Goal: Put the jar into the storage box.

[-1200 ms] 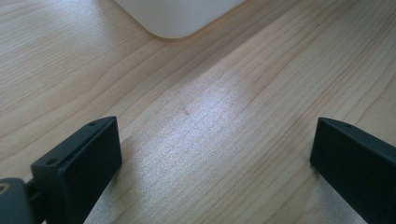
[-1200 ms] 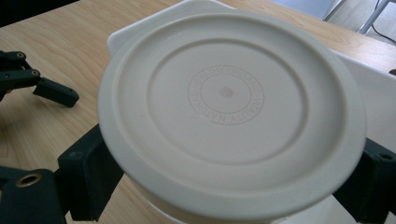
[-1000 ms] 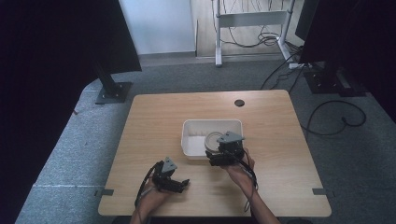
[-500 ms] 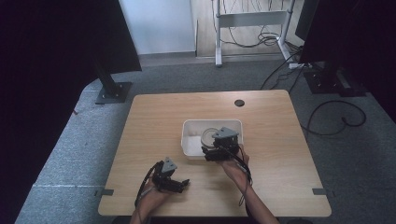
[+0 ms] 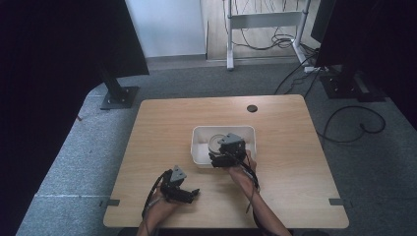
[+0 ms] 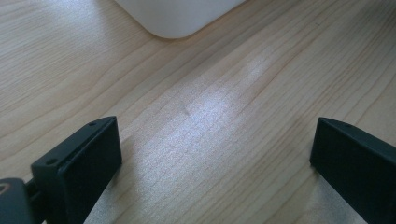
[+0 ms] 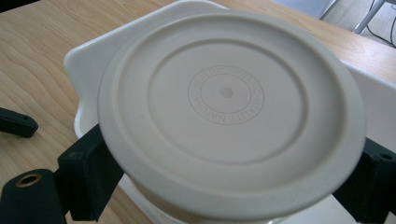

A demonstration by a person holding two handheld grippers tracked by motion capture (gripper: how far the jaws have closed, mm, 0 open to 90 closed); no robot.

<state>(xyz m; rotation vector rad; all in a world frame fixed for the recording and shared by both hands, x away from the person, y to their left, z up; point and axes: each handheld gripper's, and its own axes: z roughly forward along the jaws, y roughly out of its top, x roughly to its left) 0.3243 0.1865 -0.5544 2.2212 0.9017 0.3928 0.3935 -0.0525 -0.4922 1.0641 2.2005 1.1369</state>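
A round cream lid [image 7: 229, 107] with an embossed ring at its centre sits between the jaws of my right gripper [image 7: 231, 161], which is shut on its rim. It hangs tilted over the white tray [image 7: 84, 65]. From above, the right gripper [image 5: 221, 156] is at the tray's [image 5: 199, 147] near edge, with the lid [image 5: 215, 141] inside the tray's outline. I cannot tell whether a tub hangs under the lid. My left gripper [image 5: 191, 194] rests low over the bare wood near the front edge, open, with nothing between its jaws [image 6: 217, 144].
The tray's rounded corner [image 6: 177, 16] lies just beyond the left gripper. A small round hole [image 5: 252, 108] sits near the table's far edge. Black stands and cables surround the table on the grey carpet. Bare wood stretches left and right of the tray.
My right gripper has carried the lid a little left and farther in over the tray. The left gripper has stayed put.
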